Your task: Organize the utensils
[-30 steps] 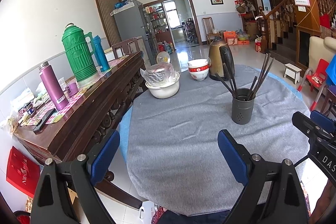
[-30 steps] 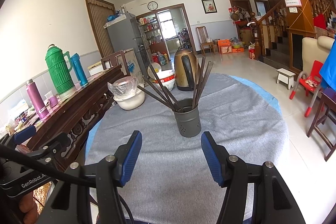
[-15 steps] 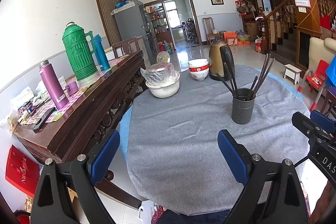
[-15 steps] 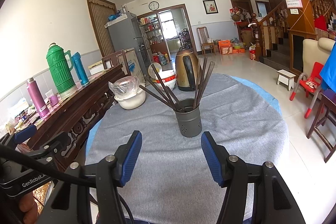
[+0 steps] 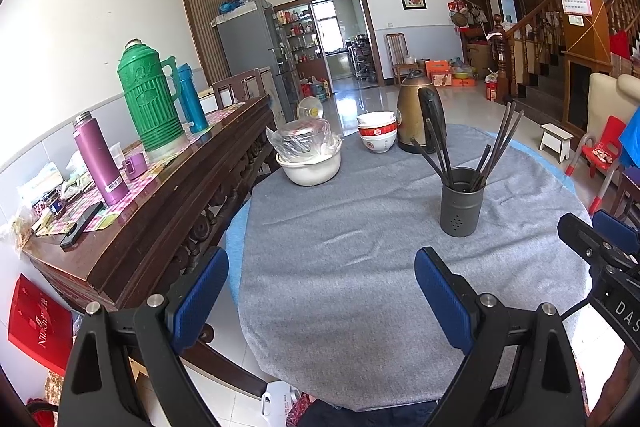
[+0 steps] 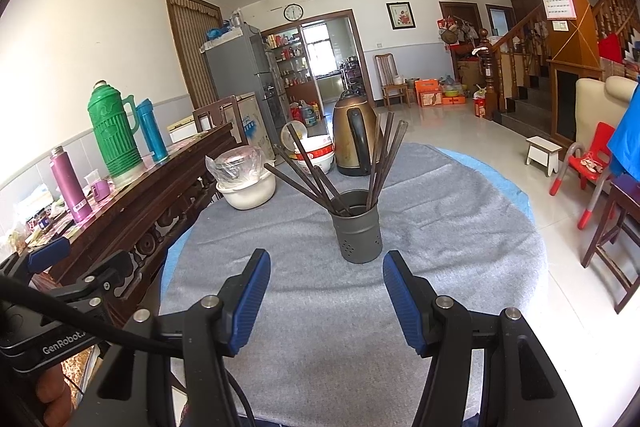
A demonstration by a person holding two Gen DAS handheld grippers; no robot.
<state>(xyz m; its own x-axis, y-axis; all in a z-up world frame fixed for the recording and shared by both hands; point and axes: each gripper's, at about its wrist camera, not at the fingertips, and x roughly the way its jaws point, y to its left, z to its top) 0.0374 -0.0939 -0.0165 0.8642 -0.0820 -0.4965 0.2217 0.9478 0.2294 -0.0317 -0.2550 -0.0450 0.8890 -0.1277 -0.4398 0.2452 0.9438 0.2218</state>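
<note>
The dark grey holder (image 6: 357, 227) stands upright on the round table (image 6: 440, 227) with the grey cloth, and everything here is told from that holder. Far to its left, a long brown sideboard (image 5: 160, 195) runs next to the table, and on it stand a purple bottle (image 5: 100, 157), a big green flask (image 5: 150, 99) and a thin blue flask (image 5: 193, 99). Closer to the holder, on its left and a bit behind it, sits a white bowl (image 5: 310, 167) with a clear plastic bag on top. Behind the holder stand a stack of red and white bowls (image 5: 377, 133) and a brown kettle (image 5: 420, 115) with a black handle. Inside the holder stand dark chopsticks (image 6: 316, 175), and they lean out to the left and to the right like a fan. I think there are two bunches, but the sticks overlap, so it is hard to count them. In front of the holder and to its left is the left gripper (image 5: 322, 293), and its blue fingers (image 5: 200, 291) are wide apart with nothing between them. Right in front of the holder is the right gripper (image 6: 325, 291), and its blue fingers (image 6: 402, 299) are apart too, holding nothing. Both grippers are near the holder but do not touch it. Far to the right of the holder, on the floor, are a small white stool (image 6: 544, 151) and a red chair (image 6: 592, 163).
</note>
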